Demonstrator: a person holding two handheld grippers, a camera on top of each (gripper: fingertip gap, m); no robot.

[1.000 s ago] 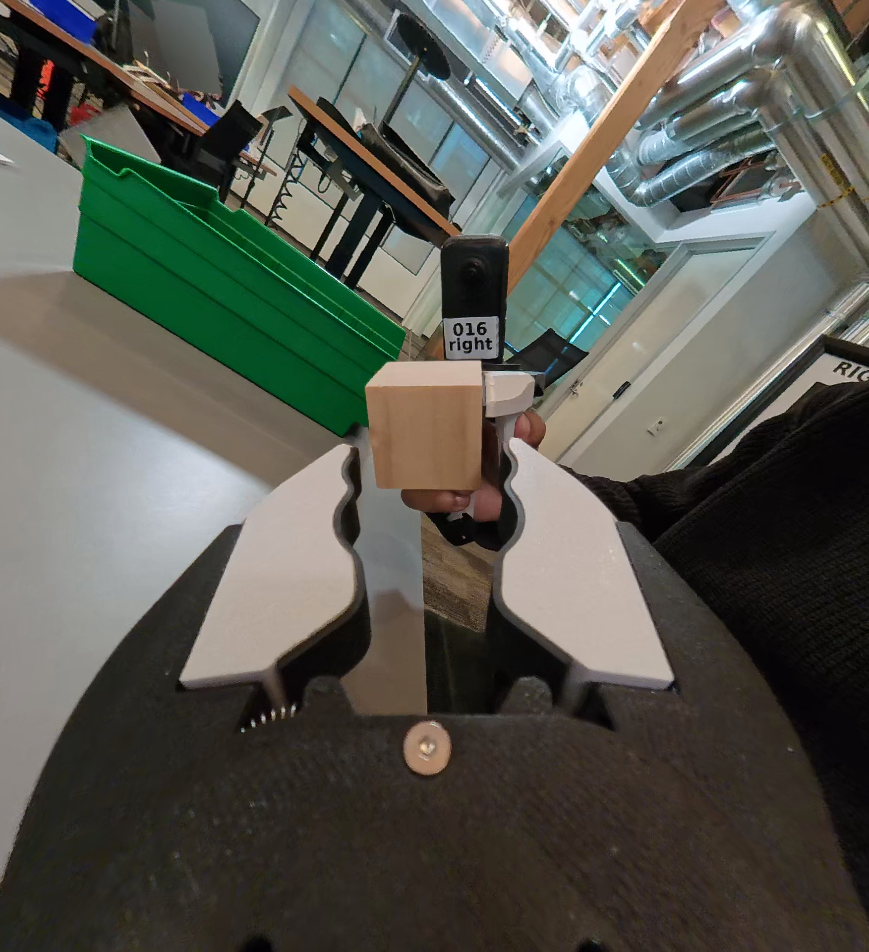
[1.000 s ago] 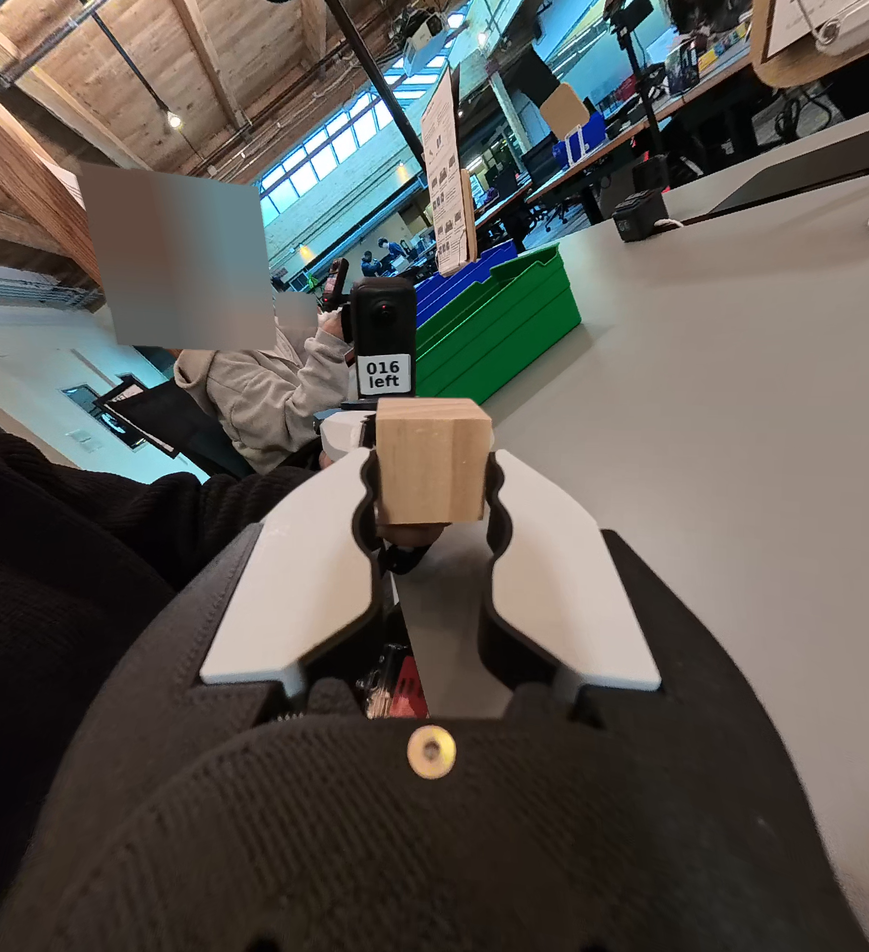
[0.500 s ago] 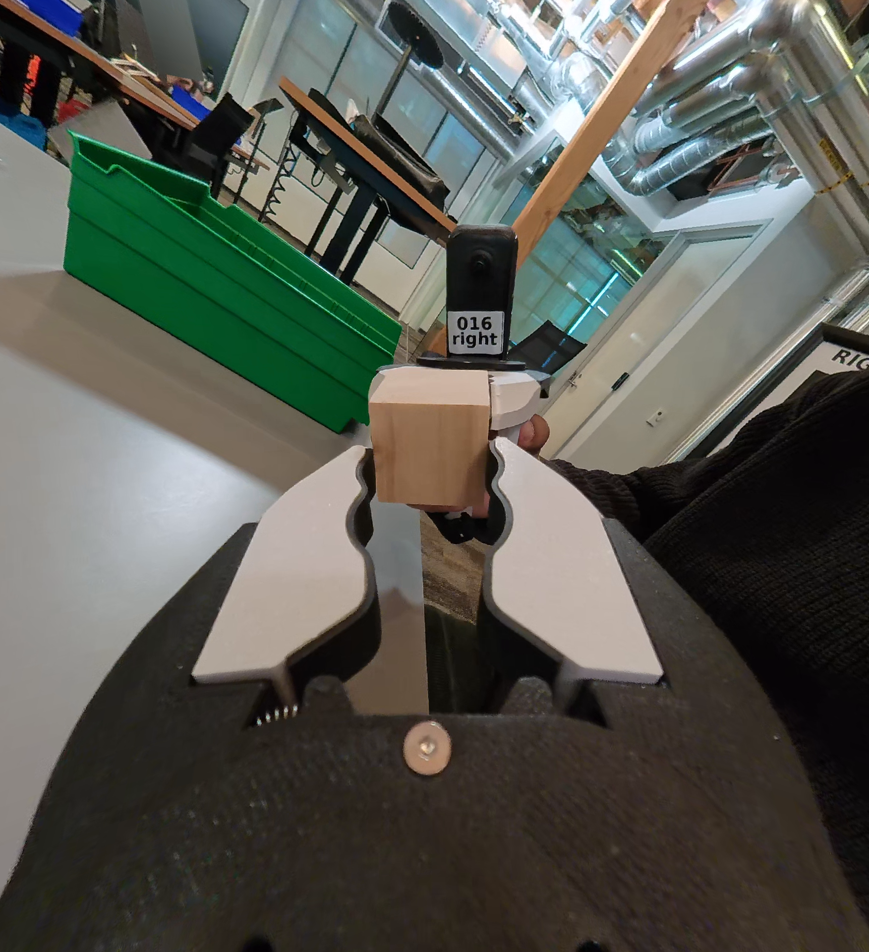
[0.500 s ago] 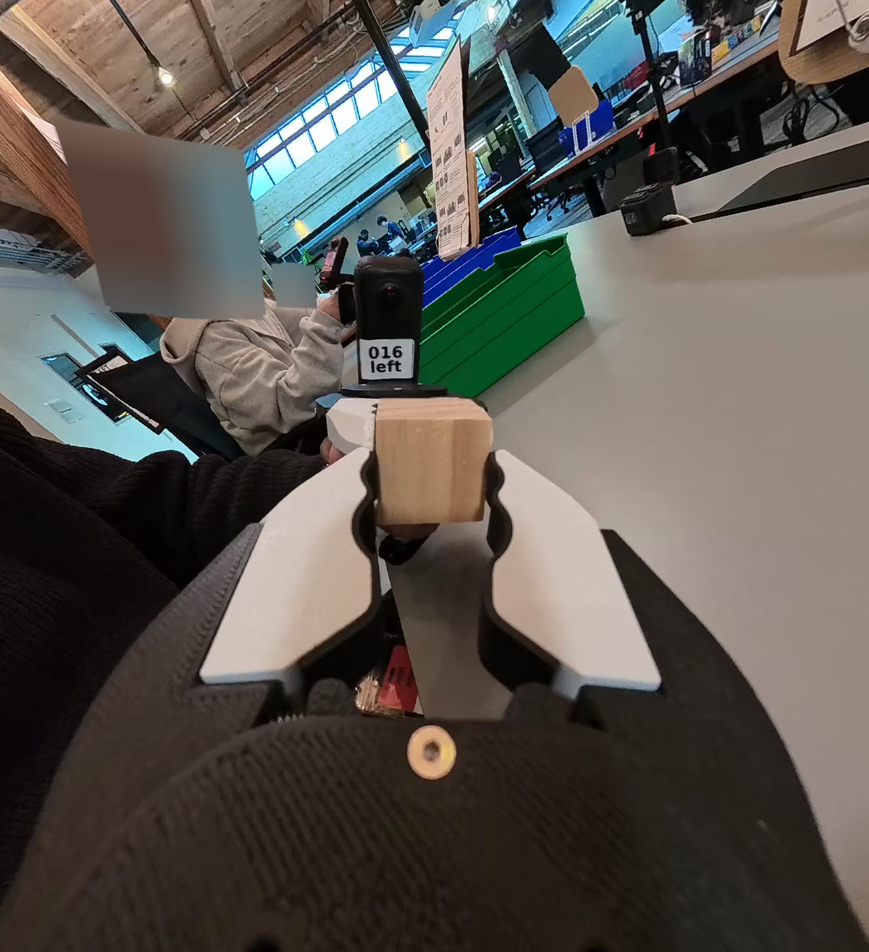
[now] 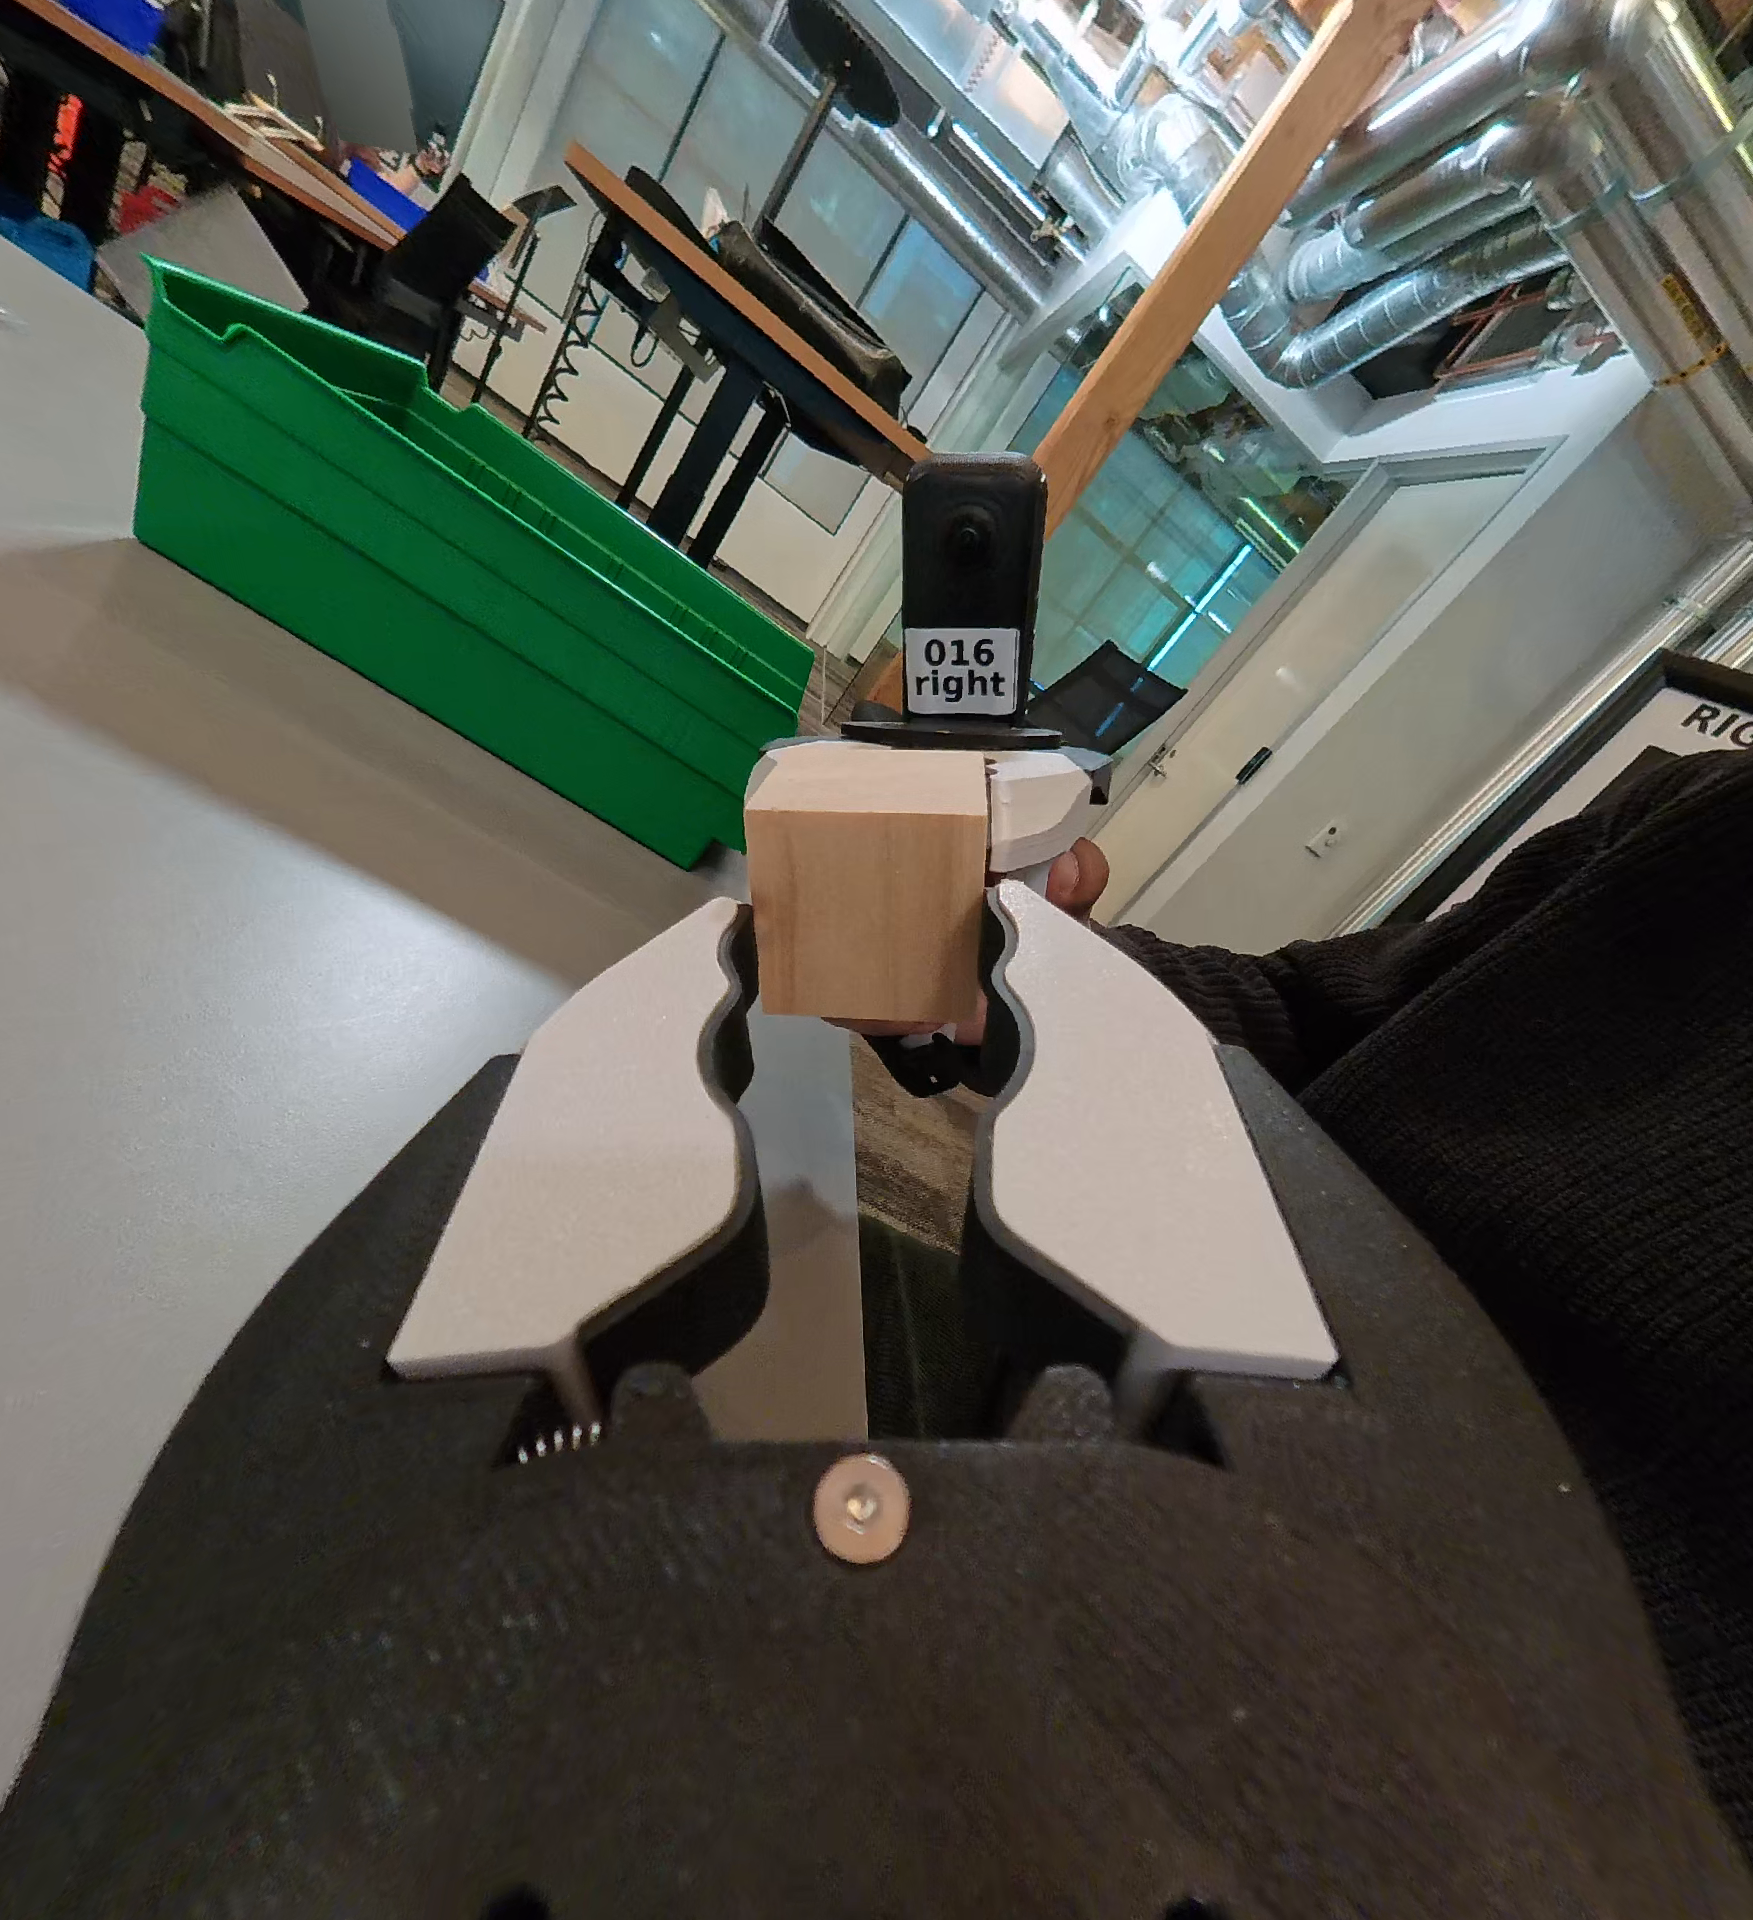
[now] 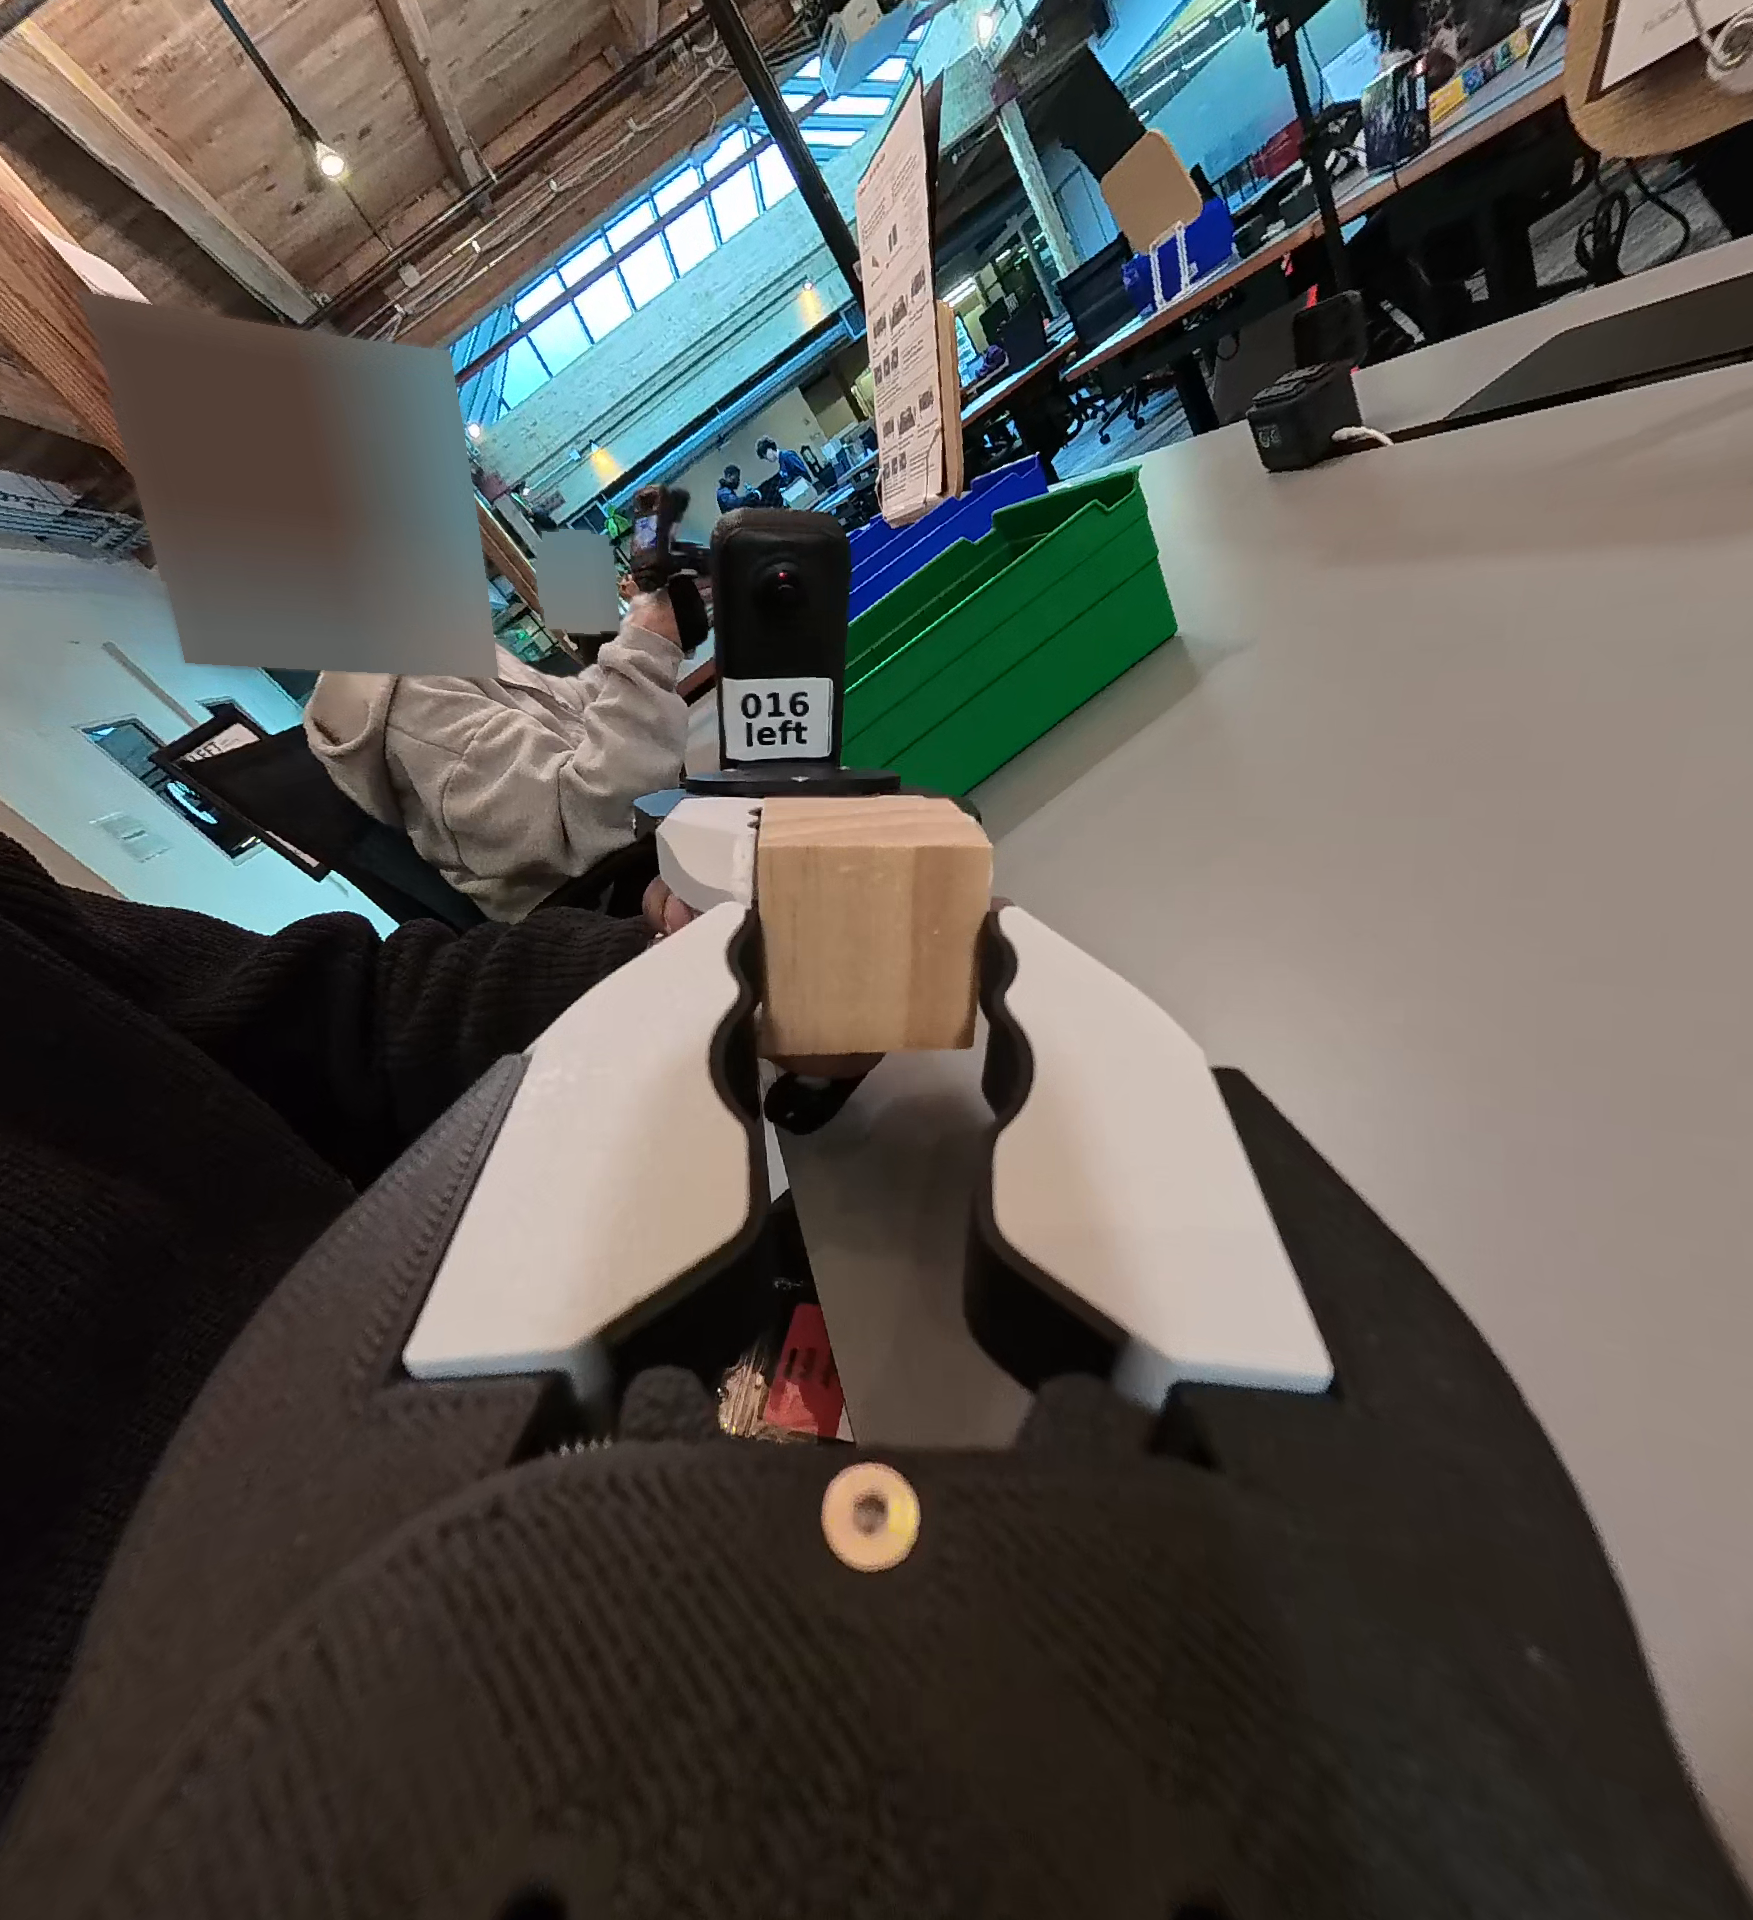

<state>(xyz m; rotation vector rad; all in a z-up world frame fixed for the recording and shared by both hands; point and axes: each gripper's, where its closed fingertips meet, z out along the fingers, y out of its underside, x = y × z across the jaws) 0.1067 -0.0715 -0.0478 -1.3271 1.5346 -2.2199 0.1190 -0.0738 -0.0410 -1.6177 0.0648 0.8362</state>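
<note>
Both grippers clamp one wooden cube (image 5: 867,914) between them, held in the air off the table's (image 5: 176,935) near edge; the left gripper (image 5: 867,961) and right gripper (image 6: 867,971) meet head-on. The cube looks light, stiff and smooth-faced, best gripped on flat opposite sides. A green bin (image 5: 436,561) sits at the far edge.

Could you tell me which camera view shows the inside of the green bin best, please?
The left wrist view: the green bin lies close there, with its rim and part of an inner wall showing. In the right wrist view the bin is farther off, partly behind the other gripper's camera; mostly its outer side shows.
</note>
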